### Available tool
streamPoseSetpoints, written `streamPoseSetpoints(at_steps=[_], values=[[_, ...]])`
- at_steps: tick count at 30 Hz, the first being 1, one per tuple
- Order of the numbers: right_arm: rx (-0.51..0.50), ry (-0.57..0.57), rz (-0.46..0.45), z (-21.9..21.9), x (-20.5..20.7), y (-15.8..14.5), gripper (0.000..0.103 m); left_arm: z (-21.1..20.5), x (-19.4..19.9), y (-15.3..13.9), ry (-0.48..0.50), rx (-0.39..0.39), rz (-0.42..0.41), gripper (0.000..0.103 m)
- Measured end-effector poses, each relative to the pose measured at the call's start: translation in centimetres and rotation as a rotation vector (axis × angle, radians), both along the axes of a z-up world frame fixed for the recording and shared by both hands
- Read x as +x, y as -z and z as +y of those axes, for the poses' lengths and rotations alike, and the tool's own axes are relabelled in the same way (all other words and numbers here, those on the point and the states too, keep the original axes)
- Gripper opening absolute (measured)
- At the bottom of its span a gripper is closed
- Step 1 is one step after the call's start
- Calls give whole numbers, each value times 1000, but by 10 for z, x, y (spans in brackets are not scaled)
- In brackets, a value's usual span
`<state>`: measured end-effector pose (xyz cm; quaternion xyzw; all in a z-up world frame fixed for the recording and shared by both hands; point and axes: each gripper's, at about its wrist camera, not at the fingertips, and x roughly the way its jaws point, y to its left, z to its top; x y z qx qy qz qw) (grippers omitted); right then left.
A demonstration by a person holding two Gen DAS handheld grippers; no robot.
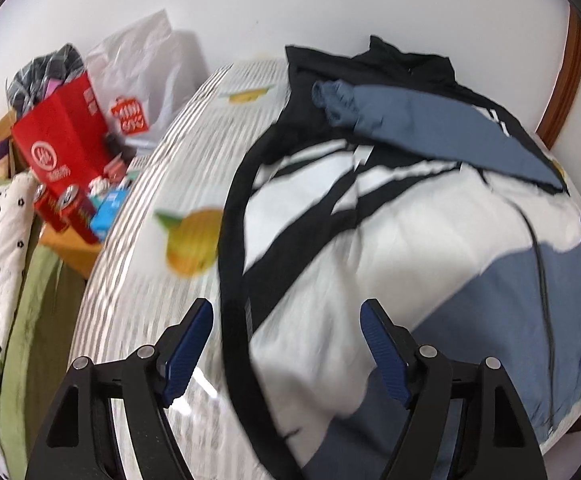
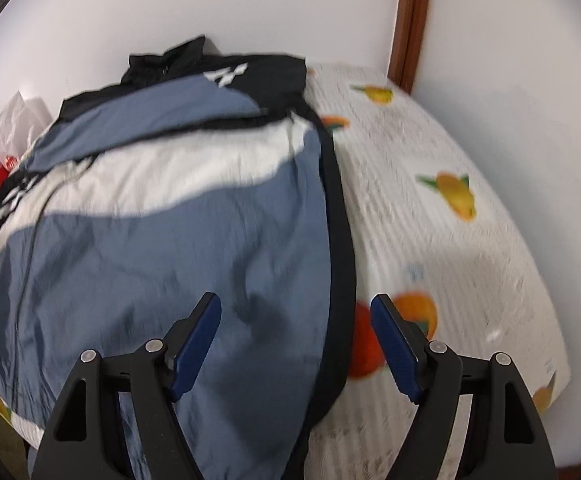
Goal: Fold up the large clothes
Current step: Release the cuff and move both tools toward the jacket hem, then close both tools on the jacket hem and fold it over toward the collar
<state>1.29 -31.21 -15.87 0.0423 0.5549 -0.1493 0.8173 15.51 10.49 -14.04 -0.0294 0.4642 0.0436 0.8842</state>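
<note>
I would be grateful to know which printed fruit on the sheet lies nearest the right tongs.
The orange fruit print beside the jacket's black hem, just past the right tongs; the yellow prints sit farther up the sheet.

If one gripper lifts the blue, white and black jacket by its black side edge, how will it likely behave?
The jacket is probably floppy: it lies flat and wrinkled on the bedsheet, so the rest would sag and drag. The thin, smooth-looking fabric suggests that it is light and perhaps slippery. The blue sleeve folded across its top would likely slide off.

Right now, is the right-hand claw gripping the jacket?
No. The right gripper stands open above the jacket, its blue pads clear of the cloth.
</note>
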Motion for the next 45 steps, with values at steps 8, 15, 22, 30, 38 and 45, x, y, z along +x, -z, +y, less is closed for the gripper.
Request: streamPoseSetpoints(at_steps=[8,15,22,30,38,45], values=[[10,6,-37,7,-9,13,76,10,-28,18,-6,-36,3,75],[-6,-37,-74,20,-9,11,48,-2,-48,25,15,-30,-15,75],[-35,-62,-87,31,-18,6,8,-15,-55,23,31,-10,-34,51],[-14,-80,-145,33,-43,-23,6,-21,-70,12,61,-19,-58,10],[-7,-118,-246,38,-71,-76,6,-8,-103,-29,79,-119,-199,8],[-17,-145,-357,44,-80,-133,5,7,-117,-74,77,-171,-330,8]])
